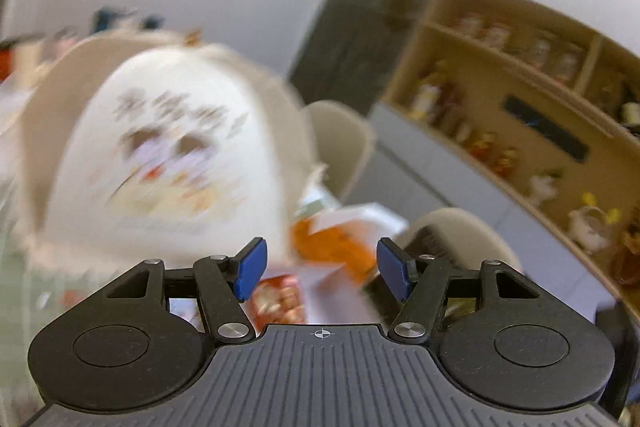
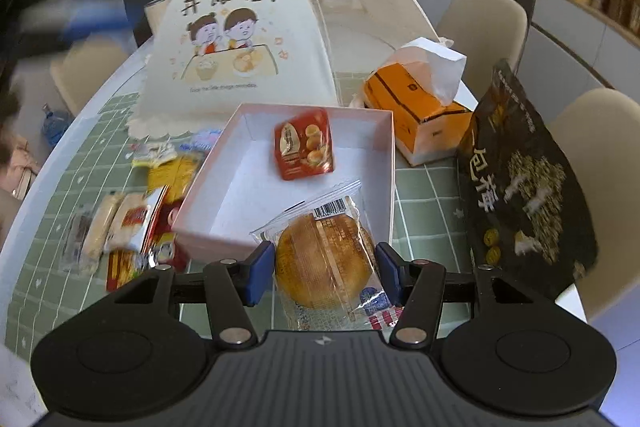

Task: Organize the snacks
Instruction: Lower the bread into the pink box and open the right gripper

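Note:
In the right wrist view my right gripper (image 2: 325, 273) is closed on a clear-wrapped round bun (image 2: 322, 261) and holds it over the near edge of a white open box (image 2: 224, 183). A red snack packet (image 2: 305, 145) lies inside the box. Several loose snack packets (image 2: 132, 219) lie on the table left of the box. In the blurred left wrist view my left gripper (image 1: 322, 269) is open and empty, raised above the table, with a red packet (image 1: 280, 297) below it.
A white food cover with a cartoon print (image 2: 240, 43) stands behind the box. An orange tissue box (image 2: 416, 107) and a black snack bag (image 2: 524, 183) are on the right. Beige chairs (image 2: 484, 27) ring the green-tiled table (image 2: 424, 203).

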Available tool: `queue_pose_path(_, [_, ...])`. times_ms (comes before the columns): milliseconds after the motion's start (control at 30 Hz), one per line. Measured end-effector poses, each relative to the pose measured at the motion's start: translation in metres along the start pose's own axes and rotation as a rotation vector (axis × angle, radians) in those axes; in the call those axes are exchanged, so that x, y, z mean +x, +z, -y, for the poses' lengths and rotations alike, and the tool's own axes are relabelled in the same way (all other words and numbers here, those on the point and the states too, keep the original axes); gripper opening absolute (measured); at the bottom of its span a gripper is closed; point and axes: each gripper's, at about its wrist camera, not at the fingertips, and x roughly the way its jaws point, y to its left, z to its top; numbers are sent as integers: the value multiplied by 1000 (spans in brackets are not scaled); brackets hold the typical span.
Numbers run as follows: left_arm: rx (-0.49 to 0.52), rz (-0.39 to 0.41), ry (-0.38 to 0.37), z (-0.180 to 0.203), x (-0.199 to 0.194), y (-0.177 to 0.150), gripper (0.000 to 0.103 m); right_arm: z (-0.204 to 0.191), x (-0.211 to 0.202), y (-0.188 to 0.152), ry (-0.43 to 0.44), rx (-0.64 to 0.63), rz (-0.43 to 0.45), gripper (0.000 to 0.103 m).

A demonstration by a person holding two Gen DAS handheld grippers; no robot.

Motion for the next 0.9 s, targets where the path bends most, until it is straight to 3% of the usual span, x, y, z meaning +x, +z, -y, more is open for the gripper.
queue_pose_path(100, [-123,-36,68,-34,-11,-46,66,-3,18,41,64,21,72,58])
queue_pose_path(167, [-169,-98,118,-53,-16,-71,66,-8,31,66,30,8,90,69])
queue_pose_path(267, [-151,-192,219,-75,-30,-103,66,-12,43,85,-23,21,92,69])
queue_pose_path(433, [-207,-241,342,-106,-60,-138,66,-38,55,60,174,38,-12,69])
queue_pose_path(533, [-253,-243,362,-115,-71,-149,66,-82,72,43,234,-69,-93,69])
queue_pose_path(700, [-243,-250,361,-113,-80,-152,66,-152,104,46,327,-183,-191,69])
queue_pose_path(900, [-234,-291,303,-105,-85,-160,65,-211,160,52,273,-305,-239,69])
